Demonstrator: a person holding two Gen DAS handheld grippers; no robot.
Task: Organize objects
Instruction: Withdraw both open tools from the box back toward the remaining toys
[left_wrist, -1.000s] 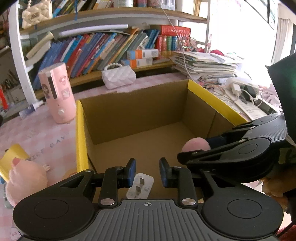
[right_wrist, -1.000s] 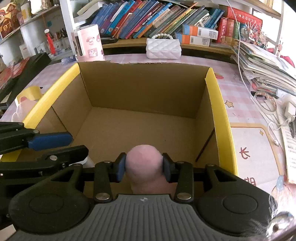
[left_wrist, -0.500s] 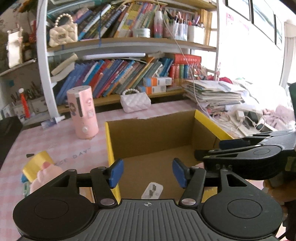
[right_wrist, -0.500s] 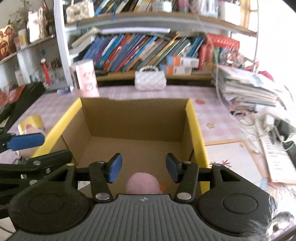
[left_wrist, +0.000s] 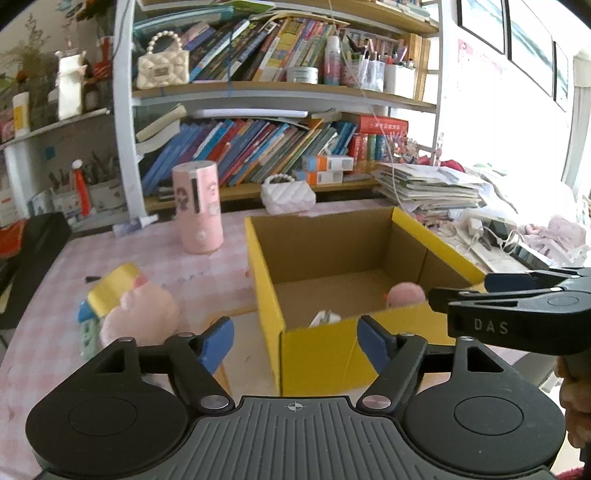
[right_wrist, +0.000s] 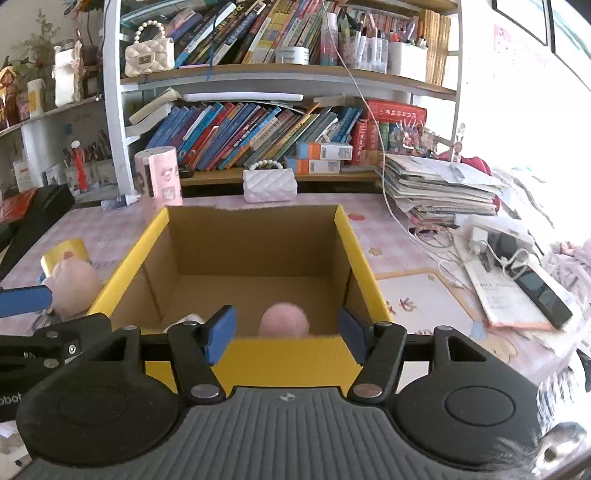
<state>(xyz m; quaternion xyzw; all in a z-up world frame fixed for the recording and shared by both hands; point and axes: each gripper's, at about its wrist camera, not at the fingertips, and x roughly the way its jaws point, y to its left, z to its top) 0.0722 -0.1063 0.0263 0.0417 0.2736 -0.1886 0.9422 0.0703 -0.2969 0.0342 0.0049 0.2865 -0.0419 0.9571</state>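
Cardboard box (left_wrist: 369, 258) sat mid-table and already had two things in it: a white charger (left_wrist: 325, 316) and a pink plush ball (left_wrist: 406, 293). Left of it, the pink plush toy (left_wrist: 140, 310) and pink cylinder (left_wrist: 198, 206) were still out. Left gripper (left_wrist: 295, 339) and right gripper (right_wrist: 288, 328) had both just been opening, spread wide with nothing between the jaws, so I'd guess roughly halfway done.

White letters "DAS" stand on the side of the right claw (left_wrist: 517, 291), at the right edge of the left wrist view; at the lower left edge of the right wrist view, white letters cut off by the frame, reading about "obot", stand on the black body of the left claw (right_wrist: 22, 301); print on the book spines, the red box and the orange-and-white cartons on the shelf is too small to read.
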